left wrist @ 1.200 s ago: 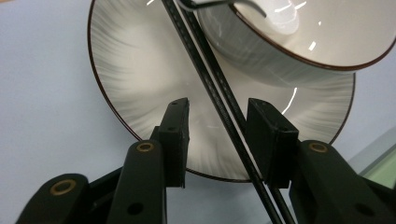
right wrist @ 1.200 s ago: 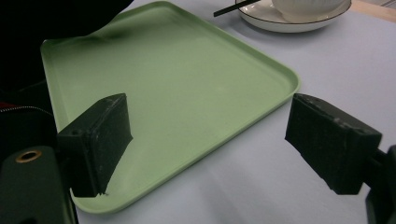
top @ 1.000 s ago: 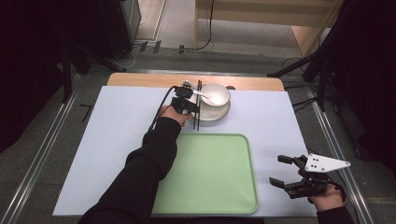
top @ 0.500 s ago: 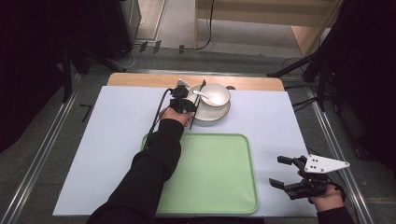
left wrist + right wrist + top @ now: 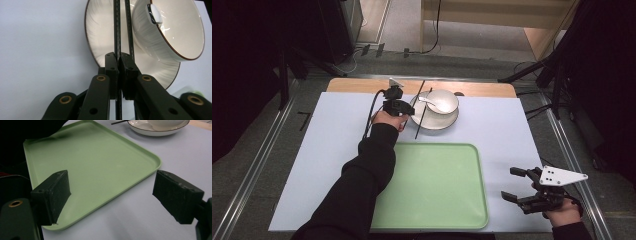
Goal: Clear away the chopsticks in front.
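Observation:
My left gripper (image 5: 410, 111) is shut on a pair of black chopsticks (image 5: 419, 112) at the left rim of a white plate (image 5: 437, 123). In the left gripper view the chopsticks (image 5: 116, 25) run up between the closed jaws of the left gripper (image 5: 119, 62), across the plate (image 5: 102, 32). A white bowl (image 5: 444, 100) stands on the plate with a white spoon (image 5: 428, 101) in it. The bowl (image 5: 175, 32) and spoon (image 5: 154, 13) lie just right of the sticks. My right gripper (image 5: 512, 184) is open and holds nothing at the front right, near the tray's corner.
A green tray (image 5: 437, 185) lies in the middle front of the pale blue mat (image 5: 327, 150). In the right gripper view the tray (image 5: 95, 157) spreads beyond the right gripper (image 5: 111, 195). A wooden table edge (image 5: 357, 86) runs behind the mat.
My left gripper has drawn a little left from the bowl, and the chopsticks now show as a long line across the plate's left rim. The right gripper has hardly moved.

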Demonstrator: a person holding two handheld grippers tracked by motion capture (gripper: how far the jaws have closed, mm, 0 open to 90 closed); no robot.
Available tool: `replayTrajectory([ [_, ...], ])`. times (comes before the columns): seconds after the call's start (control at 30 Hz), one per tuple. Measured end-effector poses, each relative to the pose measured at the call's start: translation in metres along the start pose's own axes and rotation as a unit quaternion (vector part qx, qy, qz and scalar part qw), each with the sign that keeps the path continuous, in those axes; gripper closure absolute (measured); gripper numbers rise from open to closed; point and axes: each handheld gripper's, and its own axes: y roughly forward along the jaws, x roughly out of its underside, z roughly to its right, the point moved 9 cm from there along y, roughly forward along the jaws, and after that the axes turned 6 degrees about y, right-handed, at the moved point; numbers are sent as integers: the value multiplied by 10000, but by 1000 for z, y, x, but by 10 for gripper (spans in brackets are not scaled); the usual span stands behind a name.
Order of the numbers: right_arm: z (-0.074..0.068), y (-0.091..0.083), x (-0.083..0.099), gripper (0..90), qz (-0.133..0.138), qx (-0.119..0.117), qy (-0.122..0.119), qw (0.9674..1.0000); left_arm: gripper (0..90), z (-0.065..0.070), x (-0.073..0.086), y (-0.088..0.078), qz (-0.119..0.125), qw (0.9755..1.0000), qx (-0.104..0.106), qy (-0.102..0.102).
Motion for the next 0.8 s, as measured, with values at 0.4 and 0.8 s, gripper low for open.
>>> replayTrajectory([
  [0.4, -1, 3, 1, 155, -90, 10, -30, 10000, 860, -22, 21, -40, 104, 9993, 351, -17],
  [0.8, 3, 4, 3, 156, -122, 86, 63, 9999, 860, -47, 56, -78, 345, 9986, 403, -14],
])
